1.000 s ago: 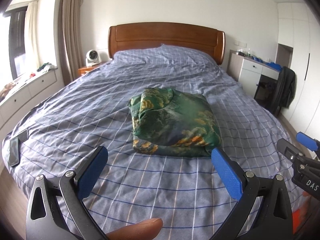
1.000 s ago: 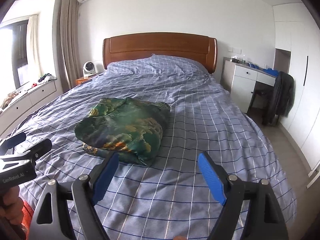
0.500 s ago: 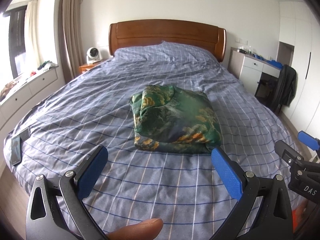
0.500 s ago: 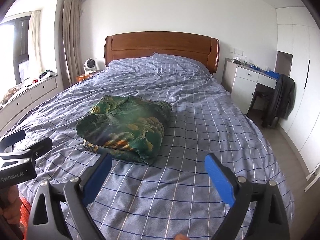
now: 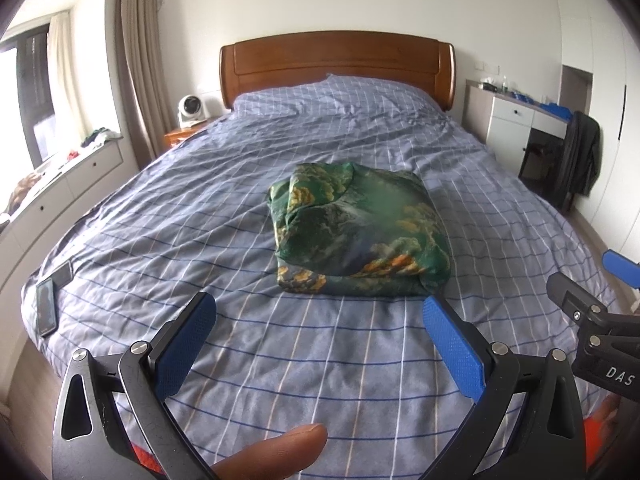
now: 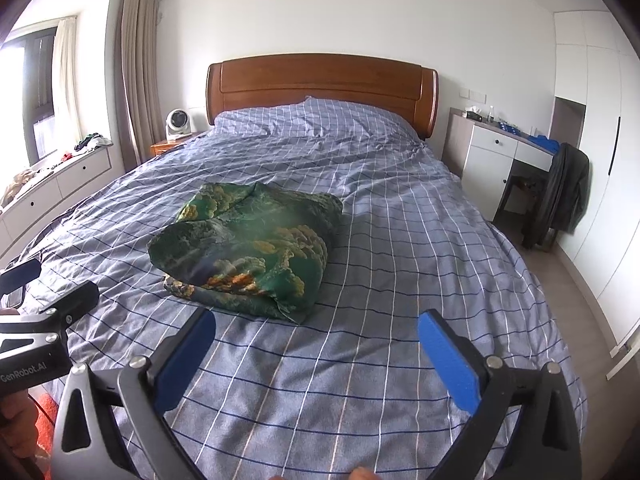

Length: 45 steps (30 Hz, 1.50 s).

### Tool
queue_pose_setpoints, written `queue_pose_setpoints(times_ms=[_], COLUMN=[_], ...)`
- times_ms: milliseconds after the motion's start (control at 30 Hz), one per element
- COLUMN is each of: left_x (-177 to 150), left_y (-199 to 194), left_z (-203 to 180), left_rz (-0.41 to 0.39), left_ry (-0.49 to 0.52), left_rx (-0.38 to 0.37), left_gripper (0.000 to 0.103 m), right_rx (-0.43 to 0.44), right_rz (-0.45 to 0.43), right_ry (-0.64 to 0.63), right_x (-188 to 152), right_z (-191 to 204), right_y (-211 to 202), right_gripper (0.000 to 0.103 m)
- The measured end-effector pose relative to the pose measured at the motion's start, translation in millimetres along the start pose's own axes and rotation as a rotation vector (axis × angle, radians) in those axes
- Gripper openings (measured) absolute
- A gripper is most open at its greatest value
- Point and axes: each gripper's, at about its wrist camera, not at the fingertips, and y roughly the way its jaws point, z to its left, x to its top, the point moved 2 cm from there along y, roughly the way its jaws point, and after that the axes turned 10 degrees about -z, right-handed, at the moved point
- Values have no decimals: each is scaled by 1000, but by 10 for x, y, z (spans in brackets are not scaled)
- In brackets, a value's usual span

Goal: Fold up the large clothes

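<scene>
The green, gold-patterned satin garment (image 5: 360,236) sits folded in a puffy bundle mid-bed on the blue checked duvet (image 5: 200,208), apart from both claws. The left claw (image 5: 320,332) hangs wide open, holding nothing. The right claw (image 6: 316,340) is spread wide too, its jaws having just been opening, with only bedding between them. The risk, I'd say: that slick fabric looks springy, and the loose near corner could slide open if nudged. A dark phone (image 5: 46,312) lies by the bed's left edge.
</scene>
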Motion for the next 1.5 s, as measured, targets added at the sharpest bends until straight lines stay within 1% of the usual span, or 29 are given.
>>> queue_pose_setpoints(times_ms=[633,833,967,1133,1500], left_x=[-25,-28,-43,-55,-44], left_y=[17,38,66,82,95], left_z=[15,51,37,29,20], left_rz=[26,38,37,47,46], left_ry=[4,-15,2,-5,-5], left_rx=[6,13,30,16,17], left_gripper=[103,103,103,103,103], right_rx=[-17,-46,-60,-74,-60], right_rz=[37,42,48,54,55], right_ry=[-29,-57,-62,-56,-45], right_x=[-10,-34,-33,-32,-46], right_z=[103,142,136,103,120], right_y=[37,24,30,35,32], right_gripper=[103,103,103,103,103])
